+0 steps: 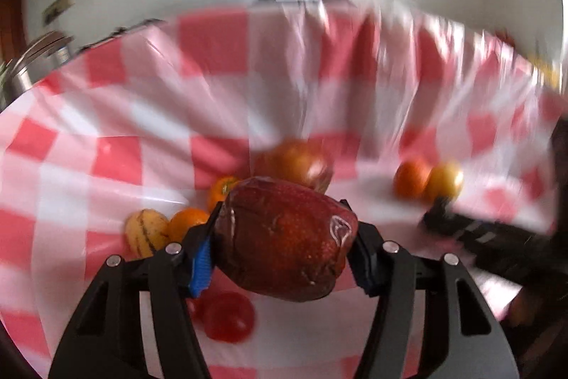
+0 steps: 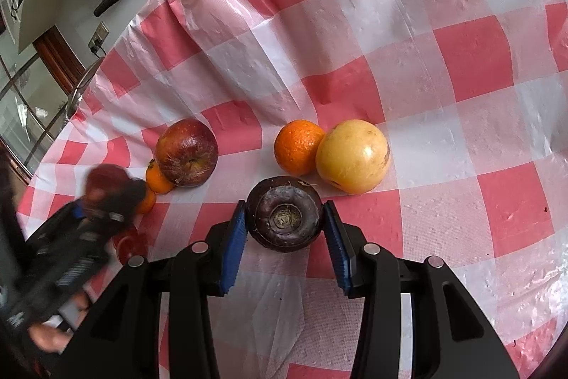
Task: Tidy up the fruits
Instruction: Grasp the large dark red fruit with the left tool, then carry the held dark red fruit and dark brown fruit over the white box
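Fruits lie in two loose groups on the table, which wears a red-and-white checked plastic cloth (image 2: 443,66). In the right wrist view, at left of centre, a red apple (image 2: 187,157) touches a small tangerine (image 2: 158,178), with a second small orange fruit (image 2: 147,201) just below it; open cloth separates these from an orange (image 2: 298,146) touching a yellow round fruit (image 2: 353,156) at centre right. Bare cloth fills the right side and the upper frame, where the cloth rises in folds; at upper left its edge gives way to a wall, a socket and a wooden door.

At lower left the left gripper (image 2: 106,198) shows blurred, tilted toward the left group; a red tomato (image 2: 129,242) lies just beside it. In its own view the left gripper (image 1: 284,237) has its jaws closed on a dark red apple (image 1: 284,238), lifted over the cloth, with a striped yellow fruit (image 1: 145,231) at lower left.

The right gripper (image 2: 284,219) points forward, jaws wide, both blue pads against a dark purple round fruit (image 2: 284,214) resting on the cloth.
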A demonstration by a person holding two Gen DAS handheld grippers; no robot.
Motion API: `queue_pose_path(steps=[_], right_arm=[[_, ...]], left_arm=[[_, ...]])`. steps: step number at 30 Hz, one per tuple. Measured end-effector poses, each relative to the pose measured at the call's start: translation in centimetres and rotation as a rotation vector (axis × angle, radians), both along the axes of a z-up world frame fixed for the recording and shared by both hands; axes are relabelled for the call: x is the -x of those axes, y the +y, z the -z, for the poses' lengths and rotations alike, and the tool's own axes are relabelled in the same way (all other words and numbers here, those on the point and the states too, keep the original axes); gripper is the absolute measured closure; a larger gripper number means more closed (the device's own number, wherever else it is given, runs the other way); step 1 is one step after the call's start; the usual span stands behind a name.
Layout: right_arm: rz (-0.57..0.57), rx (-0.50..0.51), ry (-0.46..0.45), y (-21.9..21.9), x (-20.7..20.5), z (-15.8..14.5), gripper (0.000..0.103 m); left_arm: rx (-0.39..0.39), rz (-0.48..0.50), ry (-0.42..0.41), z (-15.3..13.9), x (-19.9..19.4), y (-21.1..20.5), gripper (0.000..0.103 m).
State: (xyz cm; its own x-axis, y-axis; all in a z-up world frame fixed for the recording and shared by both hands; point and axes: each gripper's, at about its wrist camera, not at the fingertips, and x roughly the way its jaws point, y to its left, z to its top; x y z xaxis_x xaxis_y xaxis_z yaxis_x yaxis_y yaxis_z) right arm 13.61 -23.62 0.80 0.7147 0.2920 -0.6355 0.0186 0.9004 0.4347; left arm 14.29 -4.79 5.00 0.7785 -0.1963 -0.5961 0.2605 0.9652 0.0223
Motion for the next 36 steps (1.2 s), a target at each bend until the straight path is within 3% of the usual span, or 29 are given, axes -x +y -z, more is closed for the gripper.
queue_pose_path(steps=[2, 9, 14, 22, 25, 27, 32, 36], right_arm=[[-0.003, -0.005, 0.002, -0.1, -0.1, 0.1, 0.06], [-0.009, -0.007, -0.001, -0.1, 0.0, 0.1, 0.06], [-0.007, -0.011, -0.006, -0.2, 0.0, 0.0, 0.06], [0.021, -0.034, -0.032, -0.8, 0.2, -0.2, 0.061], [0.033, -0.059, -0.081, -1.2, 1.2, -0.7, 0.061], [0.049, -0.064, -0.111, -1.6, 2.5, -1.2, 0.061], [0.053, -0.115, -0.038, -0.6, 9.7, -1.5, 0.06], [-0.039, -0.141, -0.053, 2.5, 16.3, -3.1, 0.06]], left_arm=[[0.059, -0.042, -0.01, -0.3, 2.7, -0.2, 0.041], [0.11, -0.16, 0.014, 0.6, 11.6, 1.1, 0.041], [0.101, -0.144, -0.017, 0.0, 11.8, 1.6, 0.041], [0.112, -0.203, 0.003, -0.1, 10.1, 3.2, 0.041], [0.12, -0.233, -0.014, -0.2, 10.4, 3.8, 0.041], [0.133, -0.269, -0.012, -0.2, 11.6, 4.6, 0.041], [0.153, -0.343, -0.039, -1.0, 17.8, 6.9, 0.041], [0.163, -0.357, -0.032, -1.6, 23.1, 8.4, 0.041]])
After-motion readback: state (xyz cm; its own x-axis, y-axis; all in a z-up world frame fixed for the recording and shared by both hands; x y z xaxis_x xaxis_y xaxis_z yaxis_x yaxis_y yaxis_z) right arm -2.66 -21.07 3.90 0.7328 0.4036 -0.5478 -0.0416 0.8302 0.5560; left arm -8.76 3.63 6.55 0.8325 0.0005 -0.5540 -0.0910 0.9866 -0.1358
